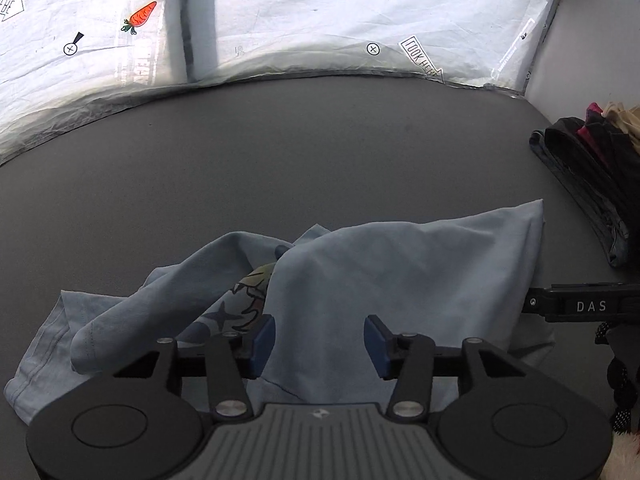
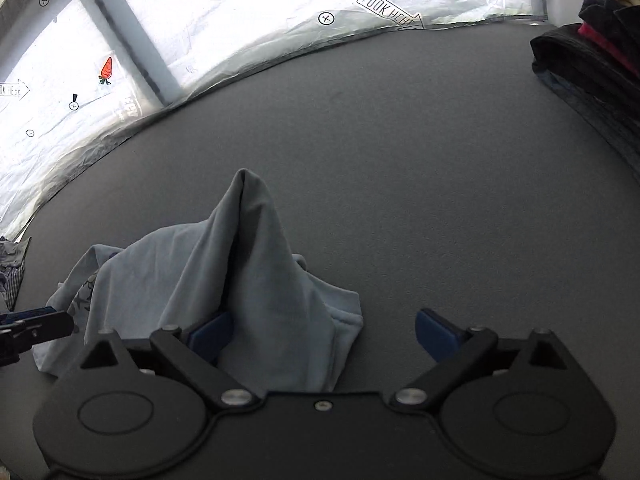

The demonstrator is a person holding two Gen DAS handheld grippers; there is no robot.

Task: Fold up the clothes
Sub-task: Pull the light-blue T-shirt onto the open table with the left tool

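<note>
Pale-blue shirt (image 1: 360, 280) crumpled near tabletop's (image 1: 320, 152) near edge. Left claw (image 1: 319, 344) parted above it, pads clear. Right claw (image 2: 324, 334) spread wide, cloth between pads, ungripped.

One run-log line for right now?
light blue shirt crumpled on table | left tongs open | right tongs open

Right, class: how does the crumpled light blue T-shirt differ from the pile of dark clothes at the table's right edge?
The light blue T-shirt is pale, the pile of dark clothes mostly black with red and cream. The T-shirt lies alone, crumpled and peaked; the pile lies in layers. The T-shirt sits beneath both grippers, the pile off to the right. Both rest on the grey table.
</note>
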